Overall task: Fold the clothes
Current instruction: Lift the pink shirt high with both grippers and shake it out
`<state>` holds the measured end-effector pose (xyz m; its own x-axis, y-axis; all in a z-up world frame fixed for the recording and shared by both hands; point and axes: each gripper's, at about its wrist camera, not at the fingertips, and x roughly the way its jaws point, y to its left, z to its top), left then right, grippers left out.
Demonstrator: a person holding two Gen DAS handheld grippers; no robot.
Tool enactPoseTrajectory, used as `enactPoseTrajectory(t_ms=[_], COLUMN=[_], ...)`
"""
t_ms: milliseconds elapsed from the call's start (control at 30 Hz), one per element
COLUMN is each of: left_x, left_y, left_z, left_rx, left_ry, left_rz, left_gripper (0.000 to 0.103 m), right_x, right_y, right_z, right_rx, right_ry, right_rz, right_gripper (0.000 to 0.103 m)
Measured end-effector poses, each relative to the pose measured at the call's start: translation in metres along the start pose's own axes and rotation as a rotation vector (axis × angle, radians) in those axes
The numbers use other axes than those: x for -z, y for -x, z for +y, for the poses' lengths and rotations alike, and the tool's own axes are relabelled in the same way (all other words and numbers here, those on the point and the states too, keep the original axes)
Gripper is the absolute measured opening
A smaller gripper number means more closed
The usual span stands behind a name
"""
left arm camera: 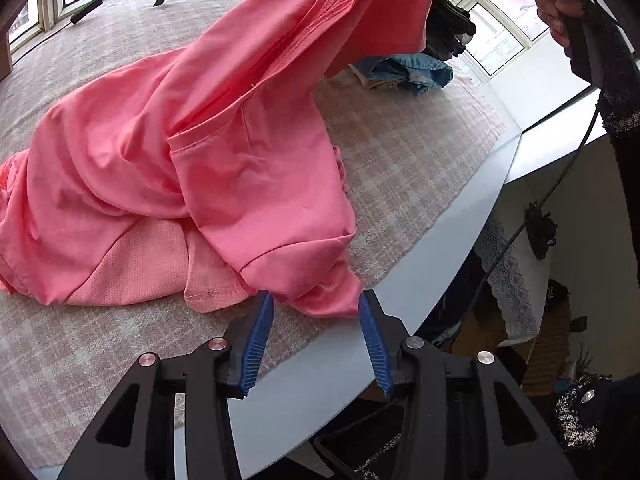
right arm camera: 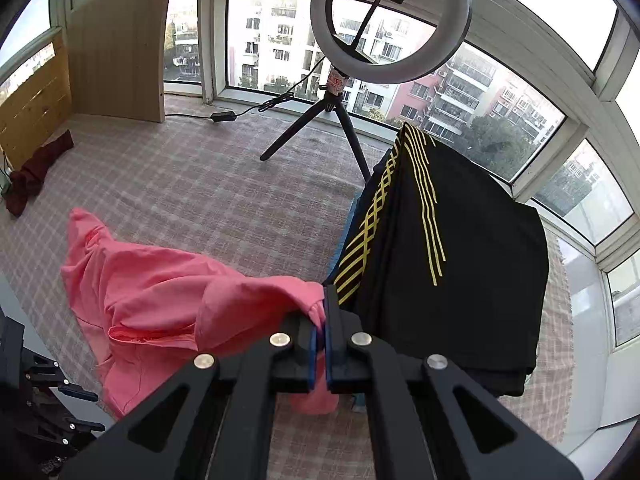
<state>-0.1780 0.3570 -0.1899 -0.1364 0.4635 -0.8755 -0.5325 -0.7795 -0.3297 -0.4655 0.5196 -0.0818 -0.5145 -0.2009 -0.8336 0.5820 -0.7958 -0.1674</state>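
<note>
Blue-padded left gripper (left arm camera: 316,306) sits nearest, fingers spread apart at the table edge, with a corner of the pink shirt (left arm camera: 192,168) lying between its tips (contact unclear, nothing pinched). Right gripper (right arm camera: 320,322) has its fingers pressed together on another bit of the same shirt, lifting that end above the checked cloth (right arm camera: 208,184) while the rest stays crumpled on it. Black folded clothes with yellow stripes (right arm camera: 452,264) are stacked just right of that gripper; a ring light (right arm camera: 390,24) stands by the window.
</note>
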Motion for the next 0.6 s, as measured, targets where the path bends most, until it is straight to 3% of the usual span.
enactPoseTrajectory(t_ms=[67, 100, 133, 200, 333, 467, 600], left_x=[-0.004, -0.006, -0.008, -0.012, -0.019, -0.026, -0.038], left_y=[-0.002, -0.003, -0.004, -0.007, -0.002, 0.119, 0.276], left_z=[-0.001, -0.002, -0.002, -0.003, -0.002, 0.035, 0.067], left_rx=[-0.021, -0.032, -0.043, -0.064, -0.117, -0.317, -0.548], left_ry=[0.029, 0.044, 0.058, 0.088, 0.142, 0.125, 0.082], left_rz=[-0.011, -0.016, -0.021, -0.032, -0.064, -0.231, -0.435], left_gripper=[0.040, 0.034, 0.005, 0.000, 0.000, 0.000, 0.000], right_x=[0.001, 0.002, 0.003, 0.006, 0.011, 0.002, -0.033], right_y=[0.002, 0.001, -0.001, -0.005, -0.004, 0.023, 0.093], right_z=[-0.003, -0.004, -0.005, -0.009, -0.019, -0.017, 0.007], right_rx=[-0.016, -0.020, -0.022, -0.027, -0.049, -0.054, -0.065], right_ry=[0.005, 0.008, 0.011, 0.010, -0.037, -0.077, -0.087], right_rz=[-0.019, -0.023, -0.022, -0.021, -0.036, -0.108, -0.270], right_gripper=[0.002, 0.002, 0.002, 0.002, 0.002, 0.002, 0.002])
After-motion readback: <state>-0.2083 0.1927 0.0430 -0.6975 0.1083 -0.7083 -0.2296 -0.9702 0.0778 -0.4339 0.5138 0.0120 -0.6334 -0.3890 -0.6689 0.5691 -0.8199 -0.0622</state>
